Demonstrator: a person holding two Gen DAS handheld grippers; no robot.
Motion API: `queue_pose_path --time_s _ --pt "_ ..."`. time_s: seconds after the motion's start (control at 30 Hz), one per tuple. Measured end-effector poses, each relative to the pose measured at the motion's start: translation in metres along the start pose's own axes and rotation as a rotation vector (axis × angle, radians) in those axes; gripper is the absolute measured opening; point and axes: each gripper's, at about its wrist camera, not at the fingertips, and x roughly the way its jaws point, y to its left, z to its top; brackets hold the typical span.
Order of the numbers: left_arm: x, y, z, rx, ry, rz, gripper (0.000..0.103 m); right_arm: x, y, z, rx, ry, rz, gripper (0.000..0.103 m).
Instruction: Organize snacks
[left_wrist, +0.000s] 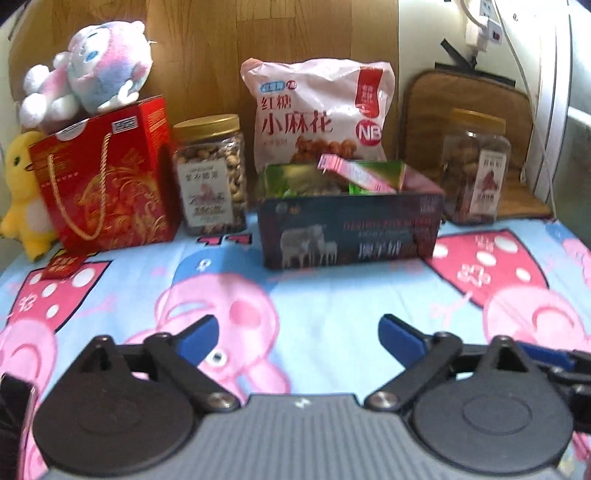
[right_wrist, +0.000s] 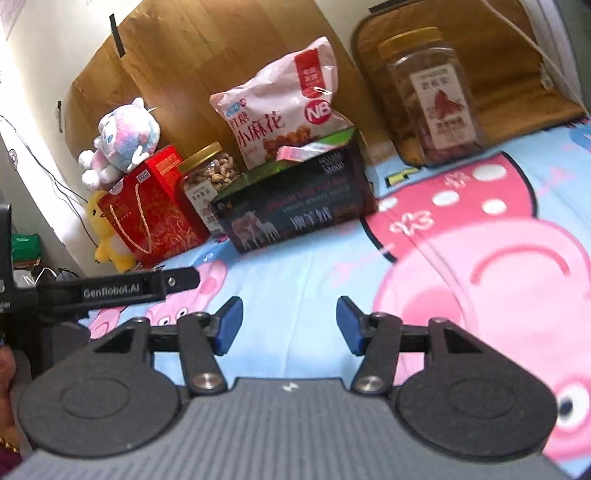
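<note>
Lying lengthwise along the headboard, dark snack box, upright, open-topped.

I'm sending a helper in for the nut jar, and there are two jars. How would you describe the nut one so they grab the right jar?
Find the wooden board behind the cartoon bedsheet. Along its foot, the nut jar stands between the red gift bag and the dark box. The other jar stands alone to the right of the box, with a red-pictured label.
</note>
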Motion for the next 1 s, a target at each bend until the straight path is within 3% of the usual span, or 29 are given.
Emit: queue_pose_path --time_s 0.13,0.4,0.73,1.0 --pt "-0.013 0.001 -0.014 -0.017 0.005 0.017 0.103 -0.007 0.008 -0.007 0.009 0.016 0.008 0.07" --pt "-0.029 0.009 -0.031 -0.05 0.042 0.029 0.103 -0.012 0.03 -0.018 -0.055 0.045 0.014 0.098" --pt "-0.033 0.037 -0.05 -0.122 0.077 0.091 0.103 0.001 0.051 -0.031 -0.119 0.113 0.015 0.101" --pt "-0.026 0.064 -0.062 -0.137 0.097 0.238 0.103 0.02 0.069 -0.041 -0.171 0.176 0.063 0.101"
